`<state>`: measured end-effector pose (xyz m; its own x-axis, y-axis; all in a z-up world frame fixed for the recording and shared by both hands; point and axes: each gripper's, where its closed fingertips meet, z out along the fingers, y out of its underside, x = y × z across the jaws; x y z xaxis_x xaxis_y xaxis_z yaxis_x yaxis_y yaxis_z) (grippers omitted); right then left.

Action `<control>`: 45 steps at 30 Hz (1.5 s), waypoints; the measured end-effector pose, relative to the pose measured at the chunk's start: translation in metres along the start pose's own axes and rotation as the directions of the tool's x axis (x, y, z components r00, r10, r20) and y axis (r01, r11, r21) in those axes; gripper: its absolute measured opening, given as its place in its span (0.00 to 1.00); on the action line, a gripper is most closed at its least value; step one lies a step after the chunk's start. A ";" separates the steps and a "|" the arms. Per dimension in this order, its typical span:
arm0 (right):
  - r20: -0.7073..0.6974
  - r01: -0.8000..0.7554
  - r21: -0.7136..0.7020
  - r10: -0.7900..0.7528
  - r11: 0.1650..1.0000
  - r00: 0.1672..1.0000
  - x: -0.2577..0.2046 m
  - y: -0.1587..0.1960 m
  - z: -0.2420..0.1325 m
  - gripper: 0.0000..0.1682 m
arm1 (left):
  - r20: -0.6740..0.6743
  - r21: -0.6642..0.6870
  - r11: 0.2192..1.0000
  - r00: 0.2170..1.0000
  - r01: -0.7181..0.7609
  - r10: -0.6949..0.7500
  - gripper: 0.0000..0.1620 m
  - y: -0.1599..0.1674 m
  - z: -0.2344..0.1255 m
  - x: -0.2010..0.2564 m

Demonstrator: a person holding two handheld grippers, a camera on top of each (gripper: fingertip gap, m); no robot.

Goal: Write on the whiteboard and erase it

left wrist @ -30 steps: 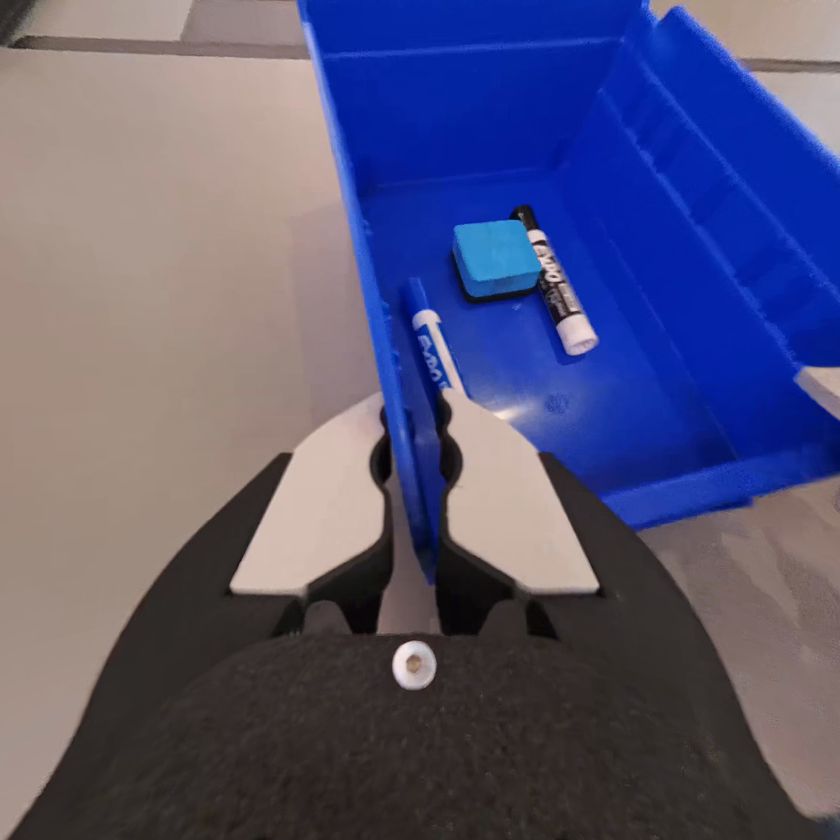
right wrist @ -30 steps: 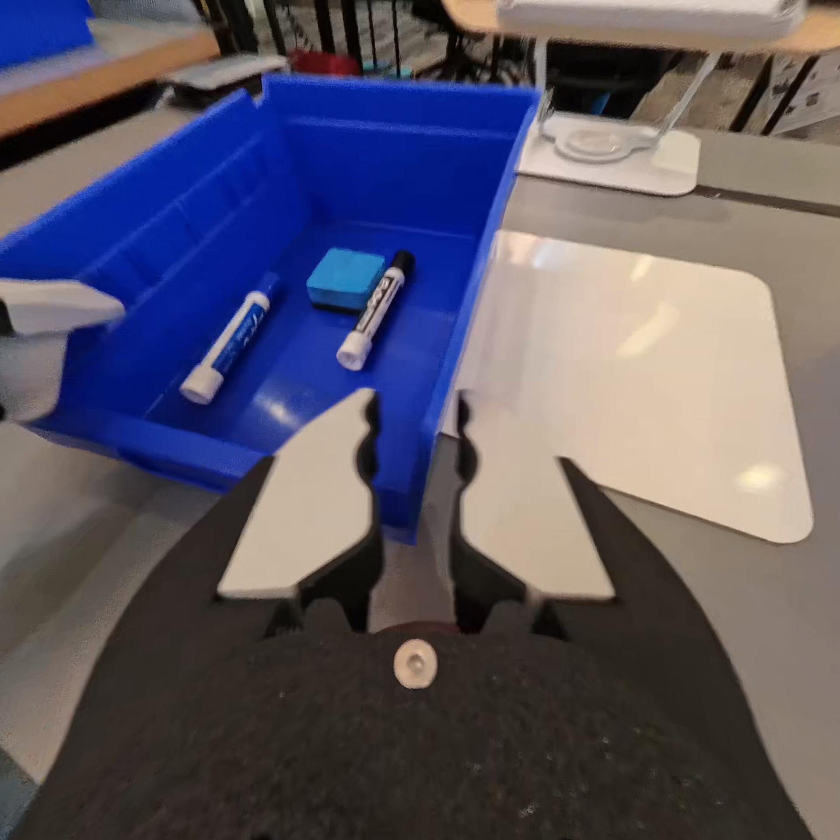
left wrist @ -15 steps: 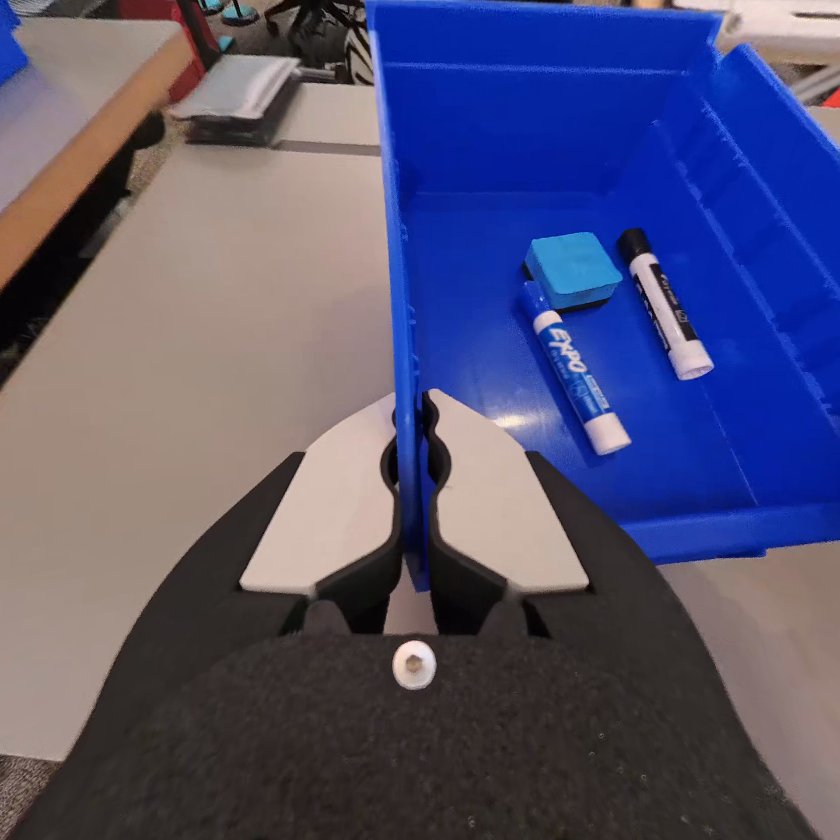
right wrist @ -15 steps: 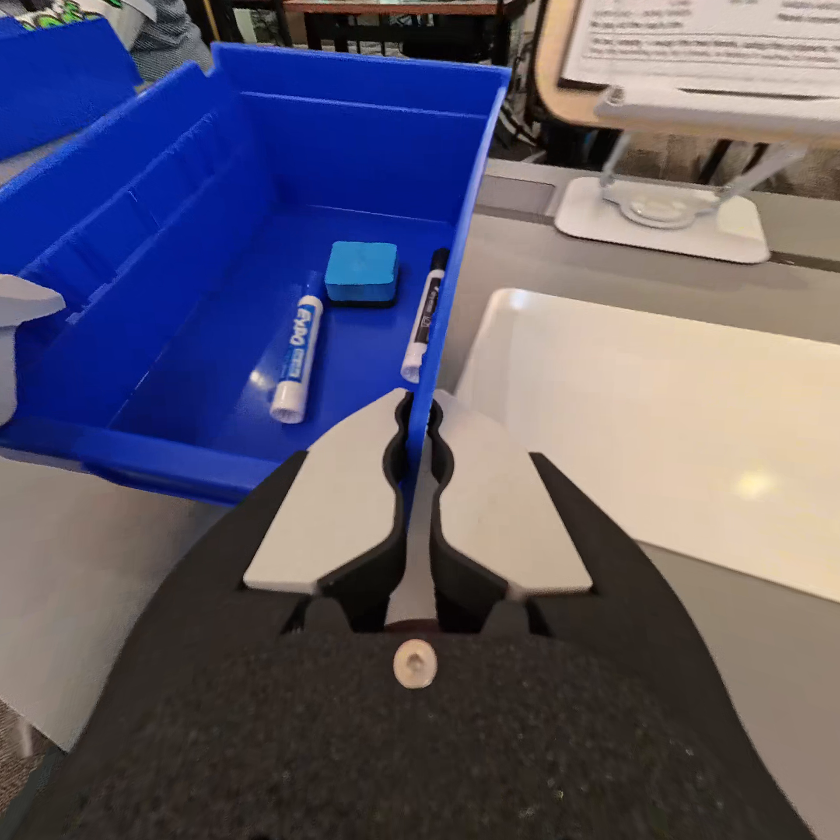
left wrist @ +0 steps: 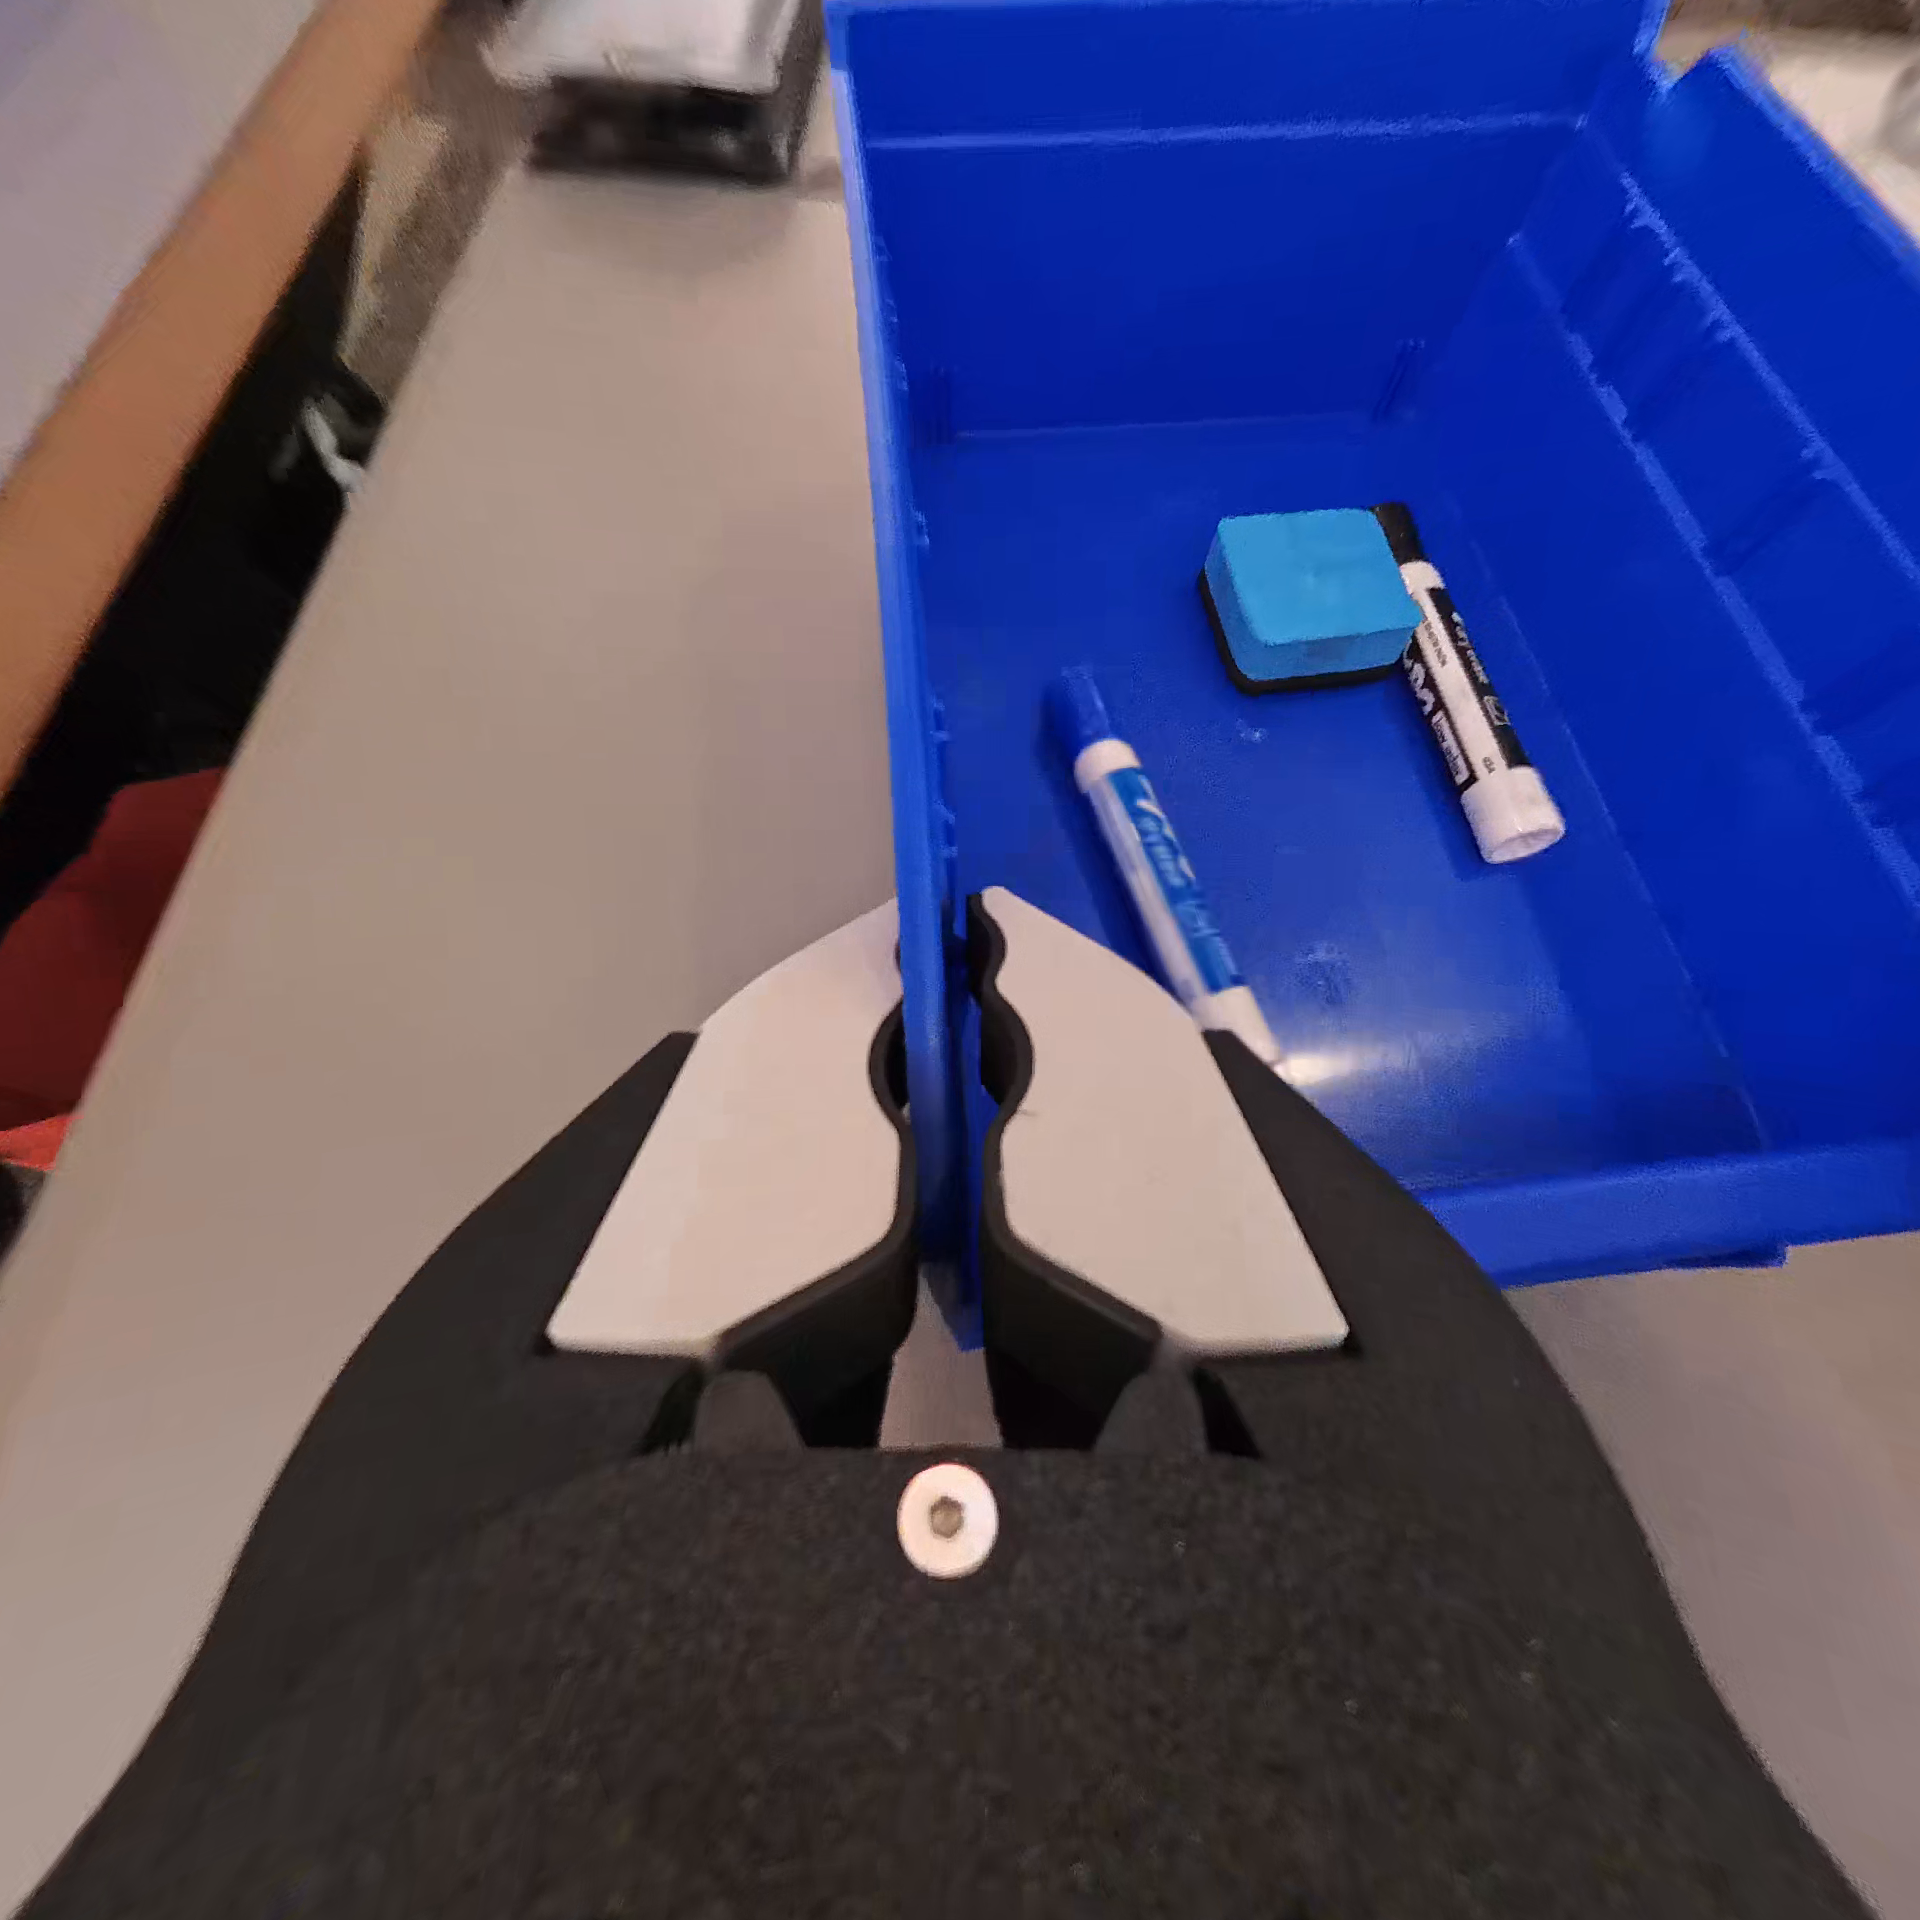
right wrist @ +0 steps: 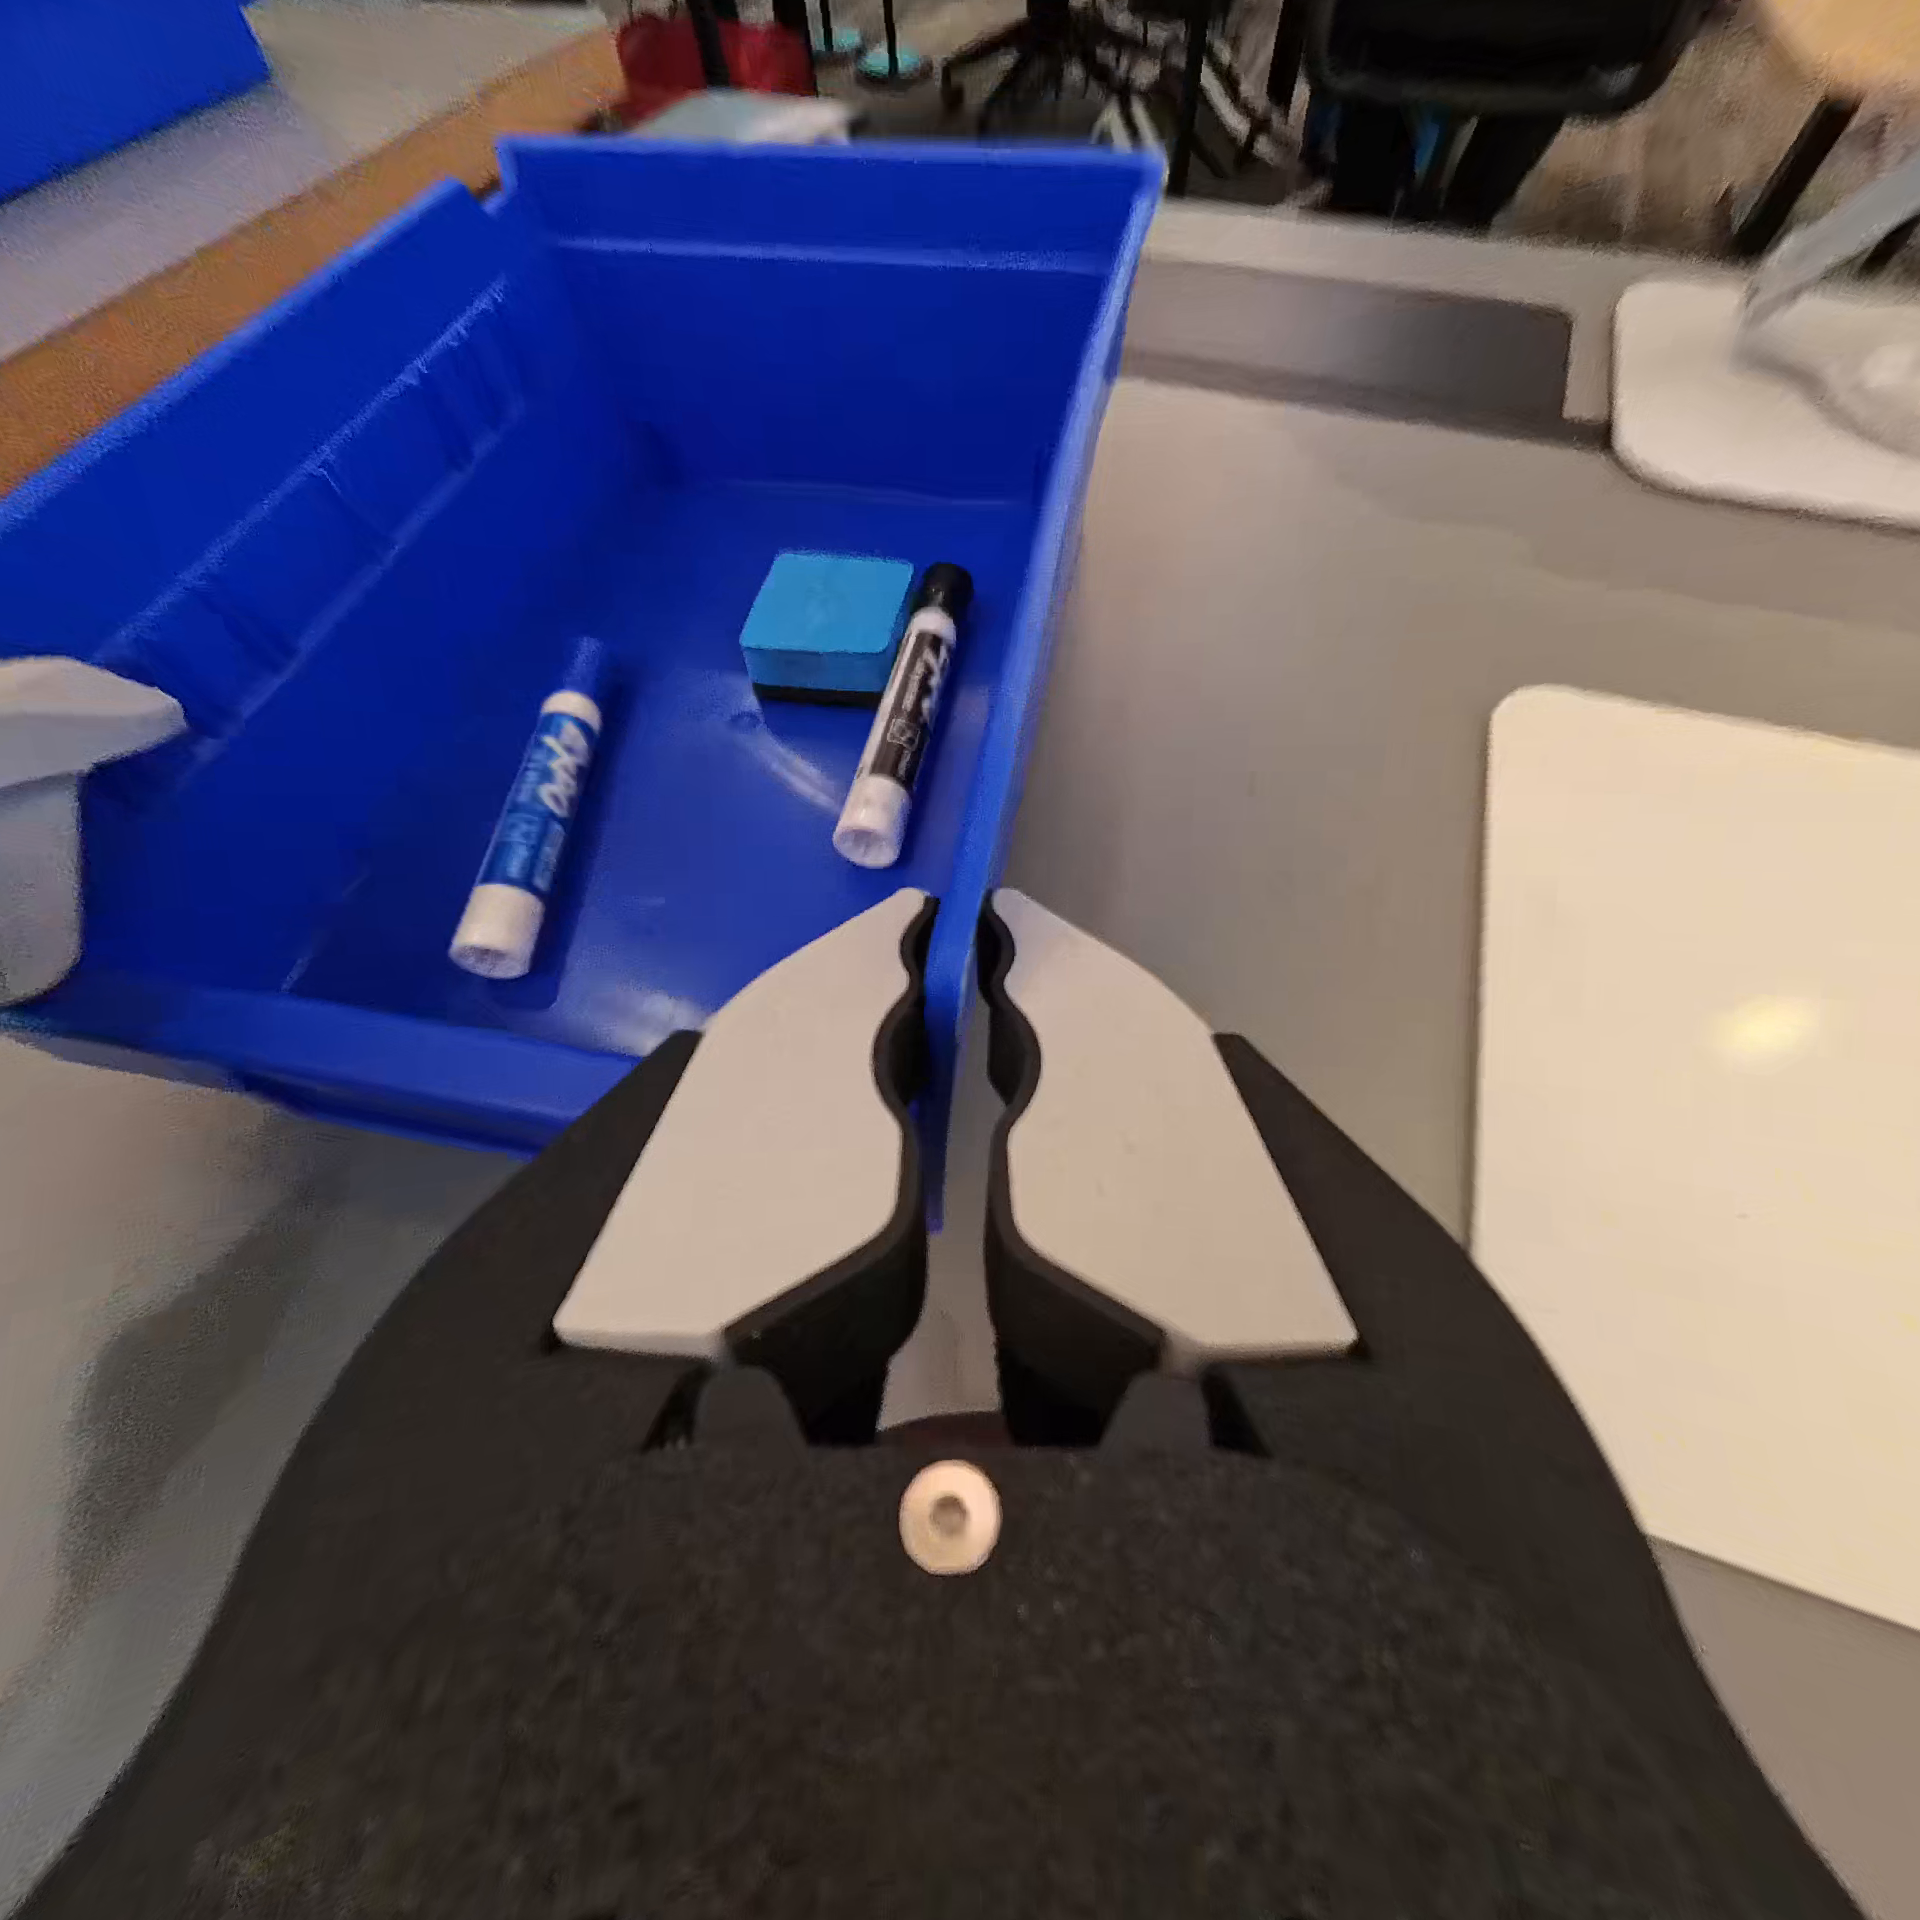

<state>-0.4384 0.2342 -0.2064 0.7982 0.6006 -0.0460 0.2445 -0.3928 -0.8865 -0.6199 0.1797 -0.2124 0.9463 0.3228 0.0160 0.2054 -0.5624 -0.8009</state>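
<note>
A blue plastic bin (left wrist: 1143, 270) (right wrist: 831, 312) stands on the grey table. Inside lie a blue marker (left wrist: 1153, 868) (right wrist: 535, 810), a black marker (left wrist: 1465, 707) (right wrist: 904, 717) and a light-blue eraser block (left wrist: 1311, 597) (right wrist: 826, 629). My left gripper (left wrist: 940, 909) is shut on the bin's left wall near its front corner. My right gripper (right wrist: 958, 909) is shut on the bin's right wall near its front corner. A white whiteboard (right wrist: 1704, 1091) lies flat on the table to the right of the bin. The left gripper's finger (right wrist: 42, 821) shows at the left edge of the right wrist view.
A white stand base (right wrist: 1766, 405) sits at the back right of the table. A wooden-edged table (left wrist: 156, 343) stands to the left across a gap, with a dark flat object (left wrist: 665, 94) behind. Chairs and legs fill the far background.
The bin has moved left, away from the whiteboard, with both grippers on its walls. The right gripper closed on the right wall a second ago. The markers and eraser shifted inside the bin.
</note>
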 end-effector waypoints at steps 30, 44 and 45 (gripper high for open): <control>0.221 0.227 0.211 -0.273 0.951 0.936 0.285 0.010 -0.200 0.43 | -0.442 0.227 0.973 0.895 0.054 0.053 0.40 -0.006 -0.109 0.245; 0.092 0.006 0.253 -0.030 0.967 0.995 0.392 0.091 -0.234 0.47 | -0.461 0.163 0.987 0.883 -0.015 0.089 0.45 0.065 -0.074 0.291; 0.114 -0.013 0.252 -0.016 0.968 0.993 0.390 0.091 -0.233 0.47 | -0.450 0.176 0.984 0.888 -0.013 0.092 0.44 0.062 -0.072 0.290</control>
<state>0.0233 0.2703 -0.1978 0.7265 0.6820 -0.0838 0.0875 -0.2129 -0.9732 -0.3150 0.1832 -0.2143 0.9718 -0.1081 0.2097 0.1457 -0.4243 -0.8937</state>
